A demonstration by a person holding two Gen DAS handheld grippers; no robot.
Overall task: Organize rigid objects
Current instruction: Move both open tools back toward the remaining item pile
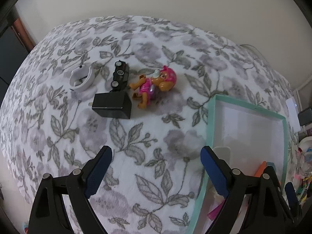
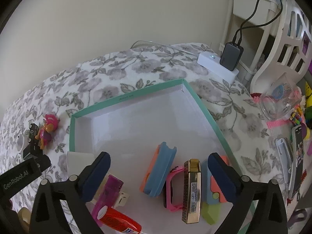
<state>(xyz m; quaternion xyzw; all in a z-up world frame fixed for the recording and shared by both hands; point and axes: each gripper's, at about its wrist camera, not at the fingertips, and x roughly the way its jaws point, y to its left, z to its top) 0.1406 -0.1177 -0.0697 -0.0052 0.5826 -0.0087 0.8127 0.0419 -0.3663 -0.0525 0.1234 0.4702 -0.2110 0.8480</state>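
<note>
Both grippers, left (image 1: pixel 156 167) and right (image 2: pixel 159 172), stood spread wide, pinching nothing. Beneath the right one, a gold box (image 2: pixel 192 192) and pink watch (image 2: pixel 171 187) lay inside the teal tray (image 2: pixel 124 98). Beside the tray, a toy pup (image 1: pixel 154 85), black charger (image 1: pixel 112 105) and white band (image 1: pixel 81 77) lay on the floral blanket (image 1: pixel 136 146).

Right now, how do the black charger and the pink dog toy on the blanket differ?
The charger is a plain black block lying flat; the dog toy is a pink and orange figure lying on its side. The charger sits nearer the left fingers, the toy farther back. Both lie outside the box.
</note>
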